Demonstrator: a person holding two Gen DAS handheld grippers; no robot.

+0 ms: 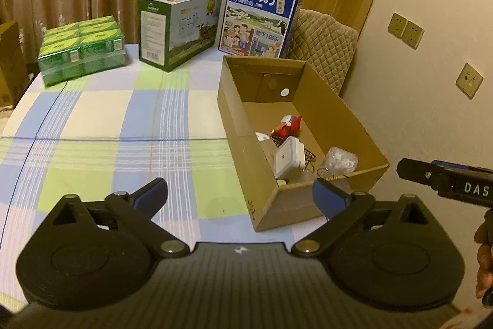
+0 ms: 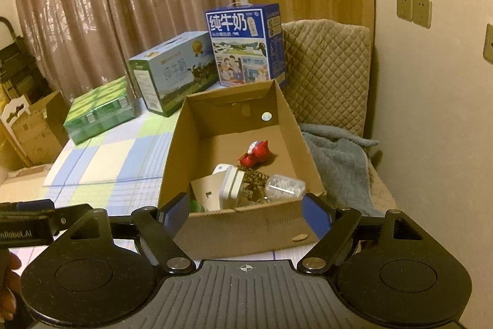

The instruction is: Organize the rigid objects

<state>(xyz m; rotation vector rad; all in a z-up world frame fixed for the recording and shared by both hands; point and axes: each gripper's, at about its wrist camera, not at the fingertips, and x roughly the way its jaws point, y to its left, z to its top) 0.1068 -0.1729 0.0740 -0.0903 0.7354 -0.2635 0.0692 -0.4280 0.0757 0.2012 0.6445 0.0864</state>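
Both tongs stand open and grip nothing. The left tongs (image 1: 240,199) hover over the blue, green and white checked cloth on the worktop (image 1: 101,119), just left of the open brown cardboard box (image 1: 237,119). The right tongs (image 2: 245,216) hang before the box's near wall. Inside the box lie a red toy figure (image 2: 255,156), a white square plug adapter (image 2: 229,184) and a clear plastic case (image 2: 285,185), close together near the front.
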